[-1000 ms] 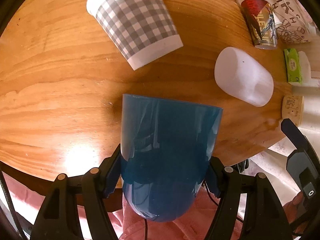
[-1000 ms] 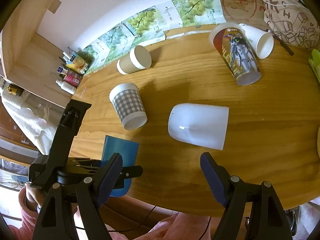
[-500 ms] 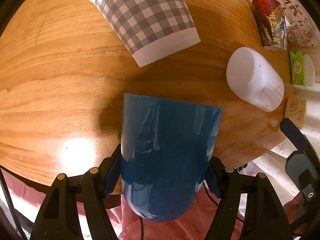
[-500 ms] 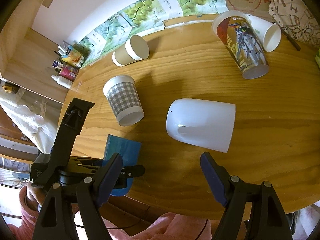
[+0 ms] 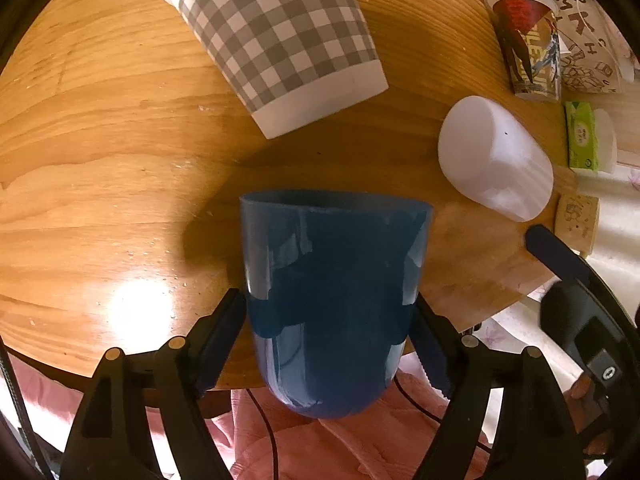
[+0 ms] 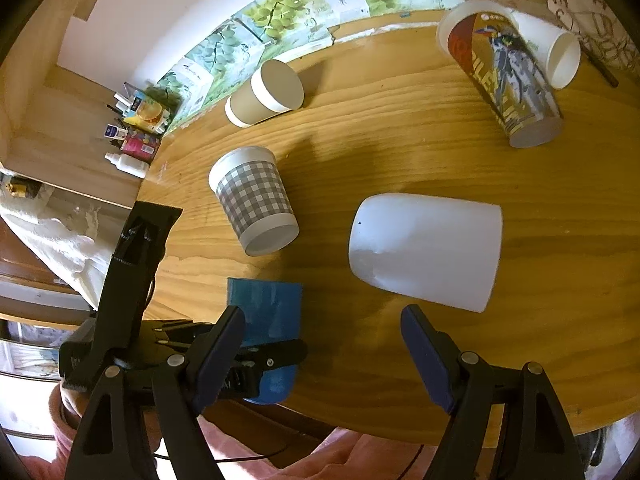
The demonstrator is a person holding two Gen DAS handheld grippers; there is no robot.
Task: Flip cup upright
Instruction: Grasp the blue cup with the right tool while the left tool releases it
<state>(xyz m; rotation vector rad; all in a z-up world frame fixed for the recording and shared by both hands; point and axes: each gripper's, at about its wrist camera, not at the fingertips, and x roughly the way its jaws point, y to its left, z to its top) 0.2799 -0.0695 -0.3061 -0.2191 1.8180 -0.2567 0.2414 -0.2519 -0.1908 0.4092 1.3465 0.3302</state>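
Note:
My left gripper (image 5: 328, 312) is shut on a blue plastic cup (image 5: 332, 296), gripping its sides near the rounded base, its open rim pointing away over the round wooden table (image 5: 100, 184). The cup is held above the table's near edge; it also shows in the right wrist view (image 6: 266, 312) with the left gripper (image 6: 224, 356) around it. My right gripper (image 6: 324, 344) is open and empty, above the near table edge, just short of a white cup (image 6: 428, 252) lying on its side.
A grey checked paper cup (image 6: 254, 200) stands upside down, also close ahead in the left wrist view (image 5: 280, 40). A brown paper cup (image 6: 266, 94), a printed cup (image 6: 504, 76) and a white paper cup (image 6: 556, 56) lie farther back. A green packet (image 5: 582, 136) lies right.
The left gripper with the blue cup has moved forward over the table; the checked cup looms larger. The right gripper has edged closer to the white cup.

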